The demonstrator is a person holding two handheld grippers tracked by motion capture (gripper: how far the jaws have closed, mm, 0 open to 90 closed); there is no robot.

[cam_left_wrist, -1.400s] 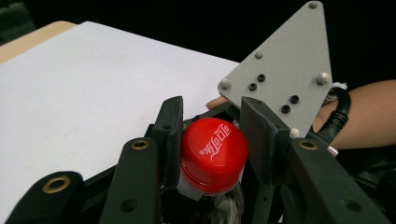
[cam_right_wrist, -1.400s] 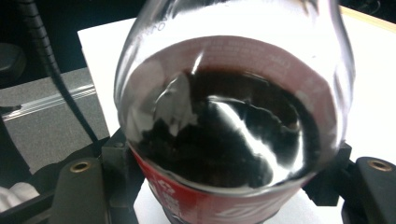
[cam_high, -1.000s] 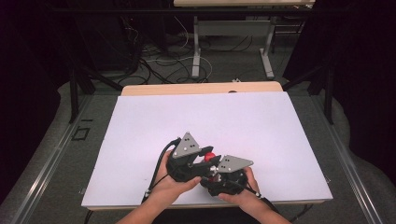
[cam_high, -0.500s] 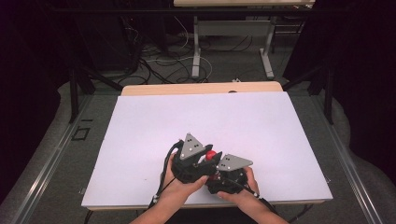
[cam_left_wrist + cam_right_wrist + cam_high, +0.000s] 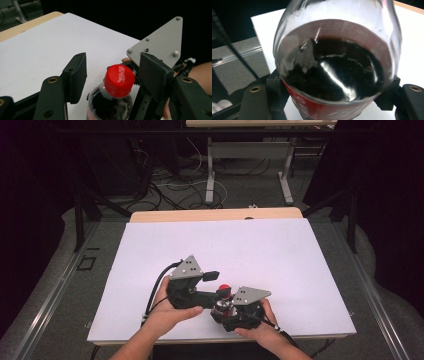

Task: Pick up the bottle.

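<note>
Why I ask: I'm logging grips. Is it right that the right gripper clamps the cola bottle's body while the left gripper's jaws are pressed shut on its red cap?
Not quite. The left gripper has just been opening; in the left gripper view its pads stand clear of the red cap between them. The right gripper does clamp the bottle.

The bottle (image 5: 337,62) is clear, glossy plastic holding dark liquid, with a shiny red label band at its 6 o'clock edge. Its red cap (image 5: 119,80) is smooth plastic with a ribbed rim. The grippers' jaws are matt black plastic; the three-cornered plate (image 5: 160,47) is dull grey metal. The table (image 5: 280,255) is matt white with a pale wood edge.
</note>
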